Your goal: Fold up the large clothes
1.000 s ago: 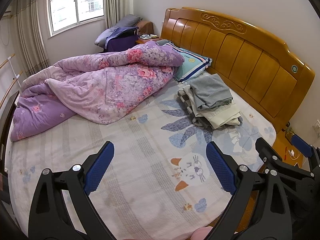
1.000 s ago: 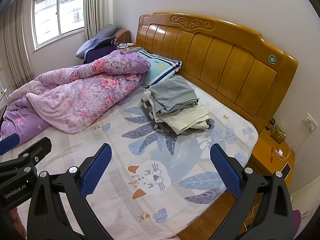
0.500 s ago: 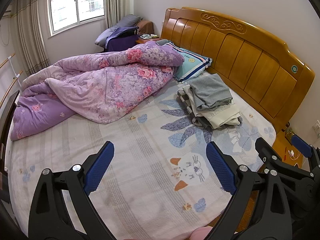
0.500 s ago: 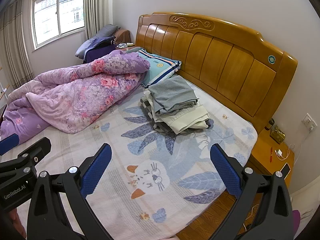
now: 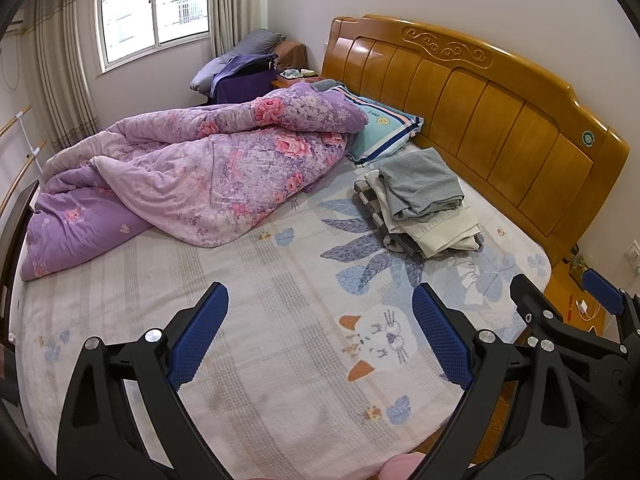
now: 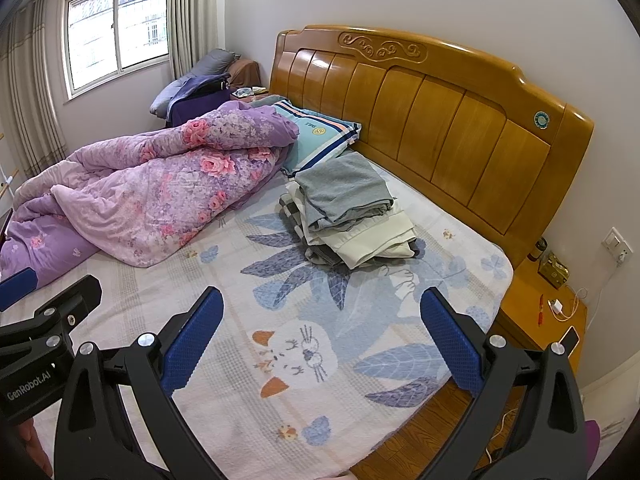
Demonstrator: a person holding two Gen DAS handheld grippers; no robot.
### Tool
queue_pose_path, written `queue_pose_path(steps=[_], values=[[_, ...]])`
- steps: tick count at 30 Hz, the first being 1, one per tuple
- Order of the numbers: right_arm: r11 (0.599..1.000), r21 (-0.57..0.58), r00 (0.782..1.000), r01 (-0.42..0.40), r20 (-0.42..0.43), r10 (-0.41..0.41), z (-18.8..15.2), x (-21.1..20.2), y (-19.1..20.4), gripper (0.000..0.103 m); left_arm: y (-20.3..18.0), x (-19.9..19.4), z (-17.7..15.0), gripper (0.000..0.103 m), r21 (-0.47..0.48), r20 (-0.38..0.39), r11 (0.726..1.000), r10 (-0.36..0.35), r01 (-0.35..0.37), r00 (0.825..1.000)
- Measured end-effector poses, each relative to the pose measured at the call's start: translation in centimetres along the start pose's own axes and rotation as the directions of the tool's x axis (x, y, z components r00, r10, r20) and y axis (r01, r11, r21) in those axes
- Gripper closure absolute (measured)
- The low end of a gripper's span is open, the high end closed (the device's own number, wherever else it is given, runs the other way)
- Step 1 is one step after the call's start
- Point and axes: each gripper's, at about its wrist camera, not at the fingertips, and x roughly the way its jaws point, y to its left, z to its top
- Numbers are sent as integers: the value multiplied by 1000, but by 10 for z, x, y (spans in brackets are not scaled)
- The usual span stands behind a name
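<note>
Nothing much is moving since the earlier frames: both grippers are still hovering over the near edge of the bed (image 5: 280,272). Left gripper (image 5: 320,336) and right gripper (image 6: 322,336) are standing wide apart, empty. Folded clothes (image 6: 348,212) are lying far, near the headboard (image 6: 440,120).

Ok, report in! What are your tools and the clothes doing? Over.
Left tool, right tool: open, empty, above bed. Clothes pile untouched by headboard. Purple quilt beside it.
</note>
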Motion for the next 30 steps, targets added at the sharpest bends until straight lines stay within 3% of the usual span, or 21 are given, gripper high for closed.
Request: queue_pose_path(steps=[30], values=[[1000,-1,1000,-1,6,1,3,6,-10,8,-12,3,-4,9,-2,1,1000,-12,12,1000]])
